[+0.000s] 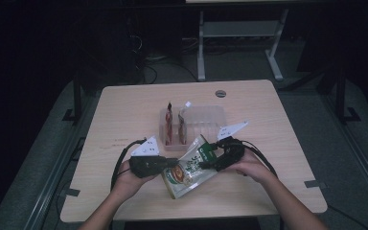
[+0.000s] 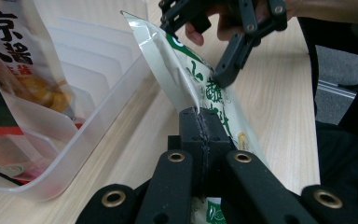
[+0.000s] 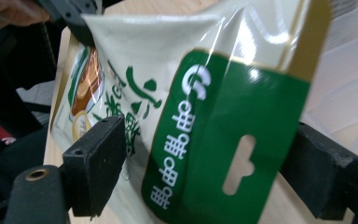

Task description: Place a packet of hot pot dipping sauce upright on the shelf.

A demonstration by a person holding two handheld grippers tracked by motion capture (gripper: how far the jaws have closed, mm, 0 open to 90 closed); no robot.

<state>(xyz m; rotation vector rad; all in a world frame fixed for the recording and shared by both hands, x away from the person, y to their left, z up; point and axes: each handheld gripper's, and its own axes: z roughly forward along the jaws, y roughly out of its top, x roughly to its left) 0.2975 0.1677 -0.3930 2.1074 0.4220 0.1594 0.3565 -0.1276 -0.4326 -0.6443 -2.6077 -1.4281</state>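
1. Left gripper: jaws fully closed, pinching the side edge of the green-and-white pouch. In the left gripper view the two jaws meet on the pouch's thin sealed edge, with no gap between them.
2. Right gripper: jaws stand wide, one on each side of the pouch's green header end. In the right gripper view the pouch passes between the two pads; the left one lies against the film, the right one sits behind the header's edge. No firm squeeze can be made out, so I read it as straddling, not clamping.
3. Pouch: held off the worktop near the middle of its front edge, tilted, with the green header and its hang slot toward the right gripper and the printed bowl picture toward the left gripper. Its lower corner is close to the tabletop; contact cannot be told.
4. Clear slotted tray: sits just behind the pouch, about the worktop's centre. Two red-printed pouches stand upright in its left slots.
5. Left gripper view: the tray wall is just beside the held pouch; one red-printed pouch leans inside.
6. Round grey grommet: near the worktop's back edge, well apart from the tray.
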